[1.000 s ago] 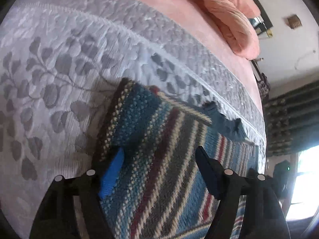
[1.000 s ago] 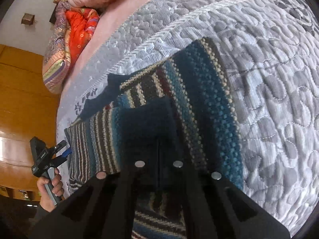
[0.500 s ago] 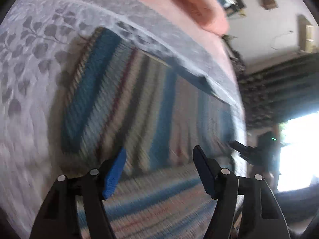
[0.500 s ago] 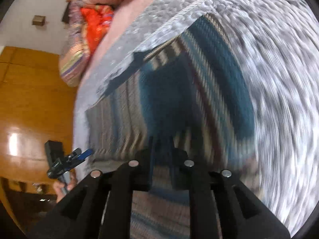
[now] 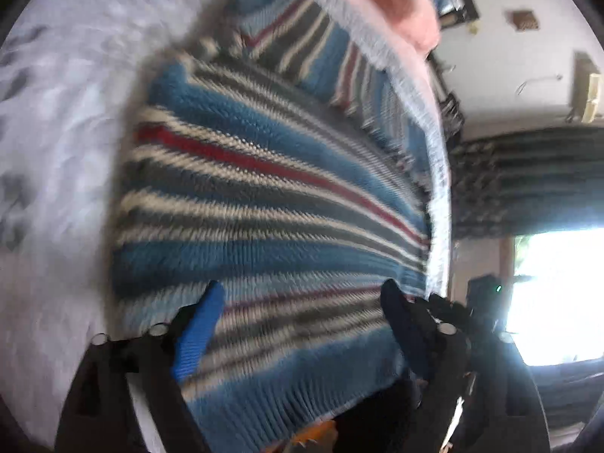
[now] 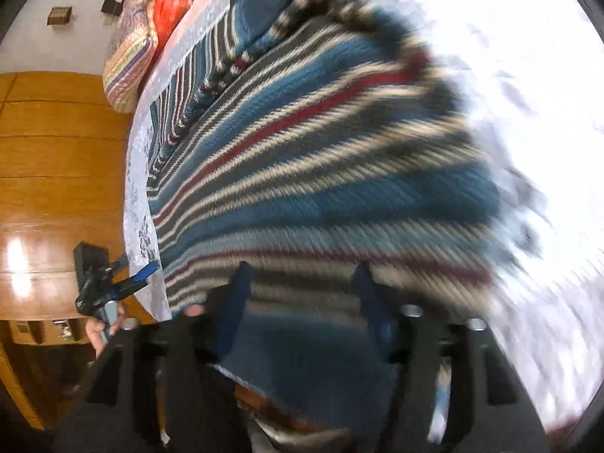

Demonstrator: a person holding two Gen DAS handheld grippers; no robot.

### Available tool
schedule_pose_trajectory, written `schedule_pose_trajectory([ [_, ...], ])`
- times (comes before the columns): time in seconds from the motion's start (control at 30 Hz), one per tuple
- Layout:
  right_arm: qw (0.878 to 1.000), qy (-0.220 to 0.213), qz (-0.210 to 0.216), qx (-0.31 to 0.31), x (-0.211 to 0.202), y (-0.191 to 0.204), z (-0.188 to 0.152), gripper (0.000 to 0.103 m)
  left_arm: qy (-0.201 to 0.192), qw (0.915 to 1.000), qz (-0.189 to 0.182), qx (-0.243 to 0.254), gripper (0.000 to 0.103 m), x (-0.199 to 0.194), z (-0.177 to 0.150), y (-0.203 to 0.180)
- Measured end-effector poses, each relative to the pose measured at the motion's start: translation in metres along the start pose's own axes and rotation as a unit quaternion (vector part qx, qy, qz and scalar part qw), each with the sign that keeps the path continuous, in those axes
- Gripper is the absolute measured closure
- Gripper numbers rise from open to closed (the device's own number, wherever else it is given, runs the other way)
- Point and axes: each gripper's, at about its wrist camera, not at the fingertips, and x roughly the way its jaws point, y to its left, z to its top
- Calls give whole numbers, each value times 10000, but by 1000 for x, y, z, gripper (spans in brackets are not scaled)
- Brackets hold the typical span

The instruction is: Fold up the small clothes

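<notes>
Both your left gripper (image 5: pixel 298 324) and right gripper (image 6: pixel 302 302) hang spread and empty over the striped sweater's (image 5: pixel 264 188) near hem, so pinch that thick, floppy knit at its hem corners.

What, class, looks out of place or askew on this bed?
The striped knitted sweater lies at the bed's edge, its hem hanging past the grey quilted bedspread. Both views are motion-blurred; nothing looks damaged.

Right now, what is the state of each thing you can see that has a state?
striped knitted garment: lies flat on the bed, partly folded with a layer doubled over at the far end, held by nothing.
left gripper: open, above the garment's near edge.
right gripper: open, over the garment's near edge.
grey bedspread: spread under the garment.
</notes>
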Motion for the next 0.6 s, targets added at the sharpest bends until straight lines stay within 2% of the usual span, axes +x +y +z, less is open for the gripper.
schedule_pose_trajectory([
  [0.13,9982,-268,-119,522,-44,-43,-41,43,-61,9989,265,-377,15,-38,-40,26],
  [0.2,9962,-318,-176,788,-50,-65,-60,43,-11,9973,297,-667,15,-38,-61,41],
  [0.23,9951,-297,-161,925,-47,-72,-69,44,80,9957,275,-882,15,-37,-73,54],
  [0.33,9947,-176,-10,1015,-31,-68,-80,45,362,9924,-19,-1176,15,-19,-106,60],
  [0.43,9953,-75,-6,965,-18,-60,-83,45,389,9957,92,-835,14,-14,-119,47],
  [0.53,9954,-58,-119,945,-12,-51,-87,44,448,9948,306,-862,14,-3,-121,42],
  [0.6,9953,-6,-51,970,-8,-44,-88,44,534,9943,337,-856,13,3,-120,38],
])
